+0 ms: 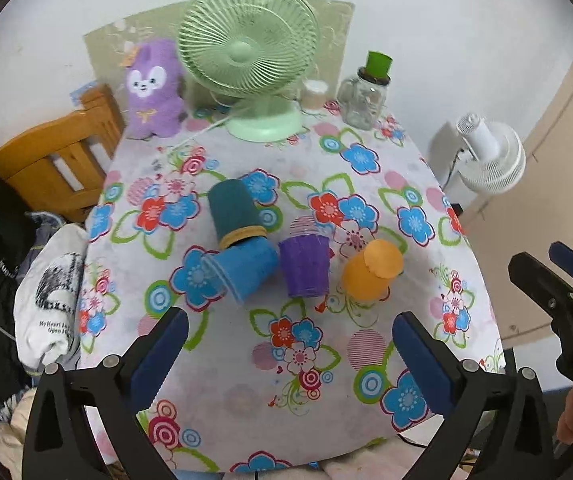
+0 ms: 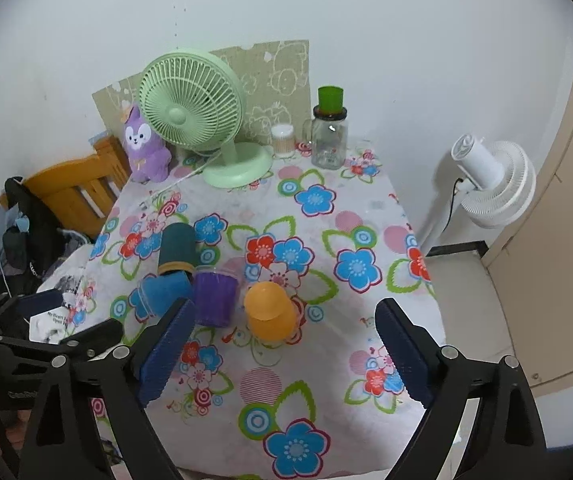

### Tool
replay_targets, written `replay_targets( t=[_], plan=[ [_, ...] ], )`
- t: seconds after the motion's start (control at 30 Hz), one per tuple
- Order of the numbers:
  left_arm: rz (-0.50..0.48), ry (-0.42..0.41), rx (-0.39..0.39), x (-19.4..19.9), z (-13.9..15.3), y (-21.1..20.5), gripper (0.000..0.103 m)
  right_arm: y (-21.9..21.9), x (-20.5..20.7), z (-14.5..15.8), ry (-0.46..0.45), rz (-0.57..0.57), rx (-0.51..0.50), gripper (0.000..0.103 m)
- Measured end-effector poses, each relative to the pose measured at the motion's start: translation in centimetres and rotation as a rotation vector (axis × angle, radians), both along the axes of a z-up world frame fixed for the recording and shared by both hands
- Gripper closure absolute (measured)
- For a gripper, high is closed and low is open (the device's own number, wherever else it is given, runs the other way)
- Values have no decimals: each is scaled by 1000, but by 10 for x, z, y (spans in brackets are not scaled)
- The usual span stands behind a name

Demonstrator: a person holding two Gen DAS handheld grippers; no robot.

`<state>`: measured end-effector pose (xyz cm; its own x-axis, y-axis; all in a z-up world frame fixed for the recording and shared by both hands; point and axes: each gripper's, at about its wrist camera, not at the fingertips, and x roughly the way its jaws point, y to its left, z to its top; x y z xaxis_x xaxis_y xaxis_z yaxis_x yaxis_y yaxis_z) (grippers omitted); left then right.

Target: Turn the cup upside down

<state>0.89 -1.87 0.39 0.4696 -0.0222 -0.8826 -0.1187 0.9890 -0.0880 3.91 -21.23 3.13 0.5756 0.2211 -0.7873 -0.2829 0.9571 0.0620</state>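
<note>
Several cups stand close together on the flowered tablecloth (image 1: 366,208). A purple cup (image 1: 305,266) (image 2: 214,299) stands upright with its mouth up. An orange cup (image 1: 371,270) (image 2: 268,310) and a dark teal cup (image 1: 232,212) (image 2: 176,250) stand upside down. A blue cup (image 1: 242,270) (image 2: 162,290) lies on its side, mouth to the left. My left gripper (image 1: 288,354) is open and empty, hovering short of the cups. My right gripper (image 2: 282,354) is open and empty, near the orange cup; it also shows at the right edge of the left wrist view (image 1: 554,268).
A green desk fan (image 1: 250,60), a purple plush toy (image 1: 152,88), a glass jar with a green cup on top (image 1: 364,98) and a small jar (image 1: 313,94) stand at the table's far edge. A wooden chair (image 1: 58,152) and clothes are left; a white fan (image 2: 490,184) right.
</note>
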Motion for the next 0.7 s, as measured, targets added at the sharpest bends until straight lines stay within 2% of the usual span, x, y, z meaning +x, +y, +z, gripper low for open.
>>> replay_targets(
  t=[0.3,0.7],
  plan=[
    [72,-49,-1,-28,11,5,0,-4,-17,3,-13,-6,-13,9],
    [73,-86,27,-38,22,-4,0,-5,-28,8,-24,-2,-9,9]
  ],
)
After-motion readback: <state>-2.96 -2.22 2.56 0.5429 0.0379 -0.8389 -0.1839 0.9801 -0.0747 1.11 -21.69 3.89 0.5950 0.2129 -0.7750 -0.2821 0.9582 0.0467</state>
